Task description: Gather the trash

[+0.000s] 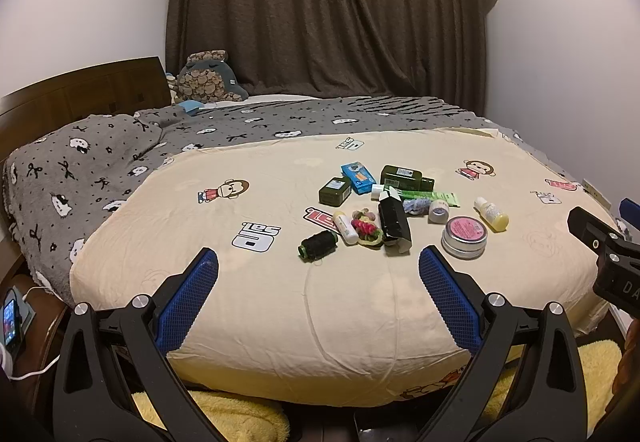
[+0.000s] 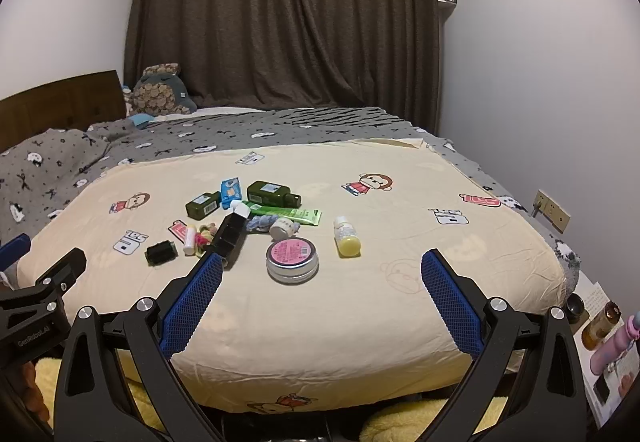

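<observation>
Jaws: left gripper [image 1: 319,262] and right gripper [image 2: 322,264] both wide, empty.
Left view only: phone [image 1: 9,322] charging.
Right view only: wall socket [image 2: 553,211].

Lying clustered mid-quilt [image 2: 360,322] — green bottles [image 2: 273,193], black box [image 2: 230,232], pink-lidded tin [image 2: 292,260], yellow bottle [image 2: 346,236] — nearer the front edge.

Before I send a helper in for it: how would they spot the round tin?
On the cream bedsheet lies a small pile of toiletries. The round tin sits at its near edge, left of the little yellow bottle. It alone is flat, silver and pink-topped.
</observation>
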`<move>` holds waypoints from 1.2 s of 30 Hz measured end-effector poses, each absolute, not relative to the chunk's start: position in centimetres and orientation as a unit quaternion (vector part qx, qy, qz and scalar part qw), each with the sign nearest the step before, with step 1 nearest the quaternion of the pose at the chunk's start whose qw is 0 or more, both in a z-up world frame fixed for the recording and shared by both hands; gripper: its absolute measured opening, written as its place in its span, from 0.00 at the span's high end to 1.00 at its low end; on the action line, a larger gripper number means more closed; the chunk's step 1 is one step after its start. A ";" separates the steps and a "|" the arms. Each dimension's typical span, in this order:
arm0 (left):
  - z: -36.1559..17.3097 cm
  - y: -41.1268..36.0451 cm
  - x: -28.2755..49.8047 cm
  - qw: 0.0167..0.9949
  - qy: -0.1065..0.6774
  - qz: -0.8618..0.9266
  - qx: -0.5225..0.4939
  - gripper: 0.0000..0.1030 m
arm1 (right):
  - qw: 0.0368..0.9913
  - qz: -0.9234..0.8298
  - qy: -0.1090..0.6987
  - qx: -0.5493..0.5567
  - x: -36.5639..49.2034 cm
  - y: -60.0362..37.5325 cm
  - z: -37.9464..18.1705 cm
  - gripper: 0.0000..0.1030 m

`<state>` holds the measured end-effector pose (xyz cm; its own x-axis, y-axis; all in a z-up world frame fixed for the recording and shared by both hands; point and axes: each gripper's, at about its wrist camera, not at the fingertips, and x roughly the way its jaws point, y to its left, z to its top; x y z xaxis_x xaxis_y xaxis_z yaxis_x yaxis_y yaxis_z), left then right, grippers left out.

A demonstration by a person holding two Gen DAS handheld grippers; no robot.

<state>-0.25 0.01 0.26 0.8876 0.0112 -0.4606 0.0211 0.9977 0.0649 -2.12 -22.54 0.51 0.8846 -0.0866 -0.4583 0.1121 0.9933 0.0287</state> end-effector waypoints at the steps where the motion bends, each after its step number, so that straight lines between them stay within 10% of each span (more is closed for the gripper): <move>1: 0.2 0.0 -0.2 0.971 0.238 -0.002 0.034 0.08 | 0.970 -0.051 0.235 0.028 -2.1 -22.6 0.5 0.03; 36: -8.4 2.7 9.8 0.944 0.322 -0.014 0.069 0.13 | 0.953 0.013 0.299 0.048 6.9 -23.6 -9.2 0.05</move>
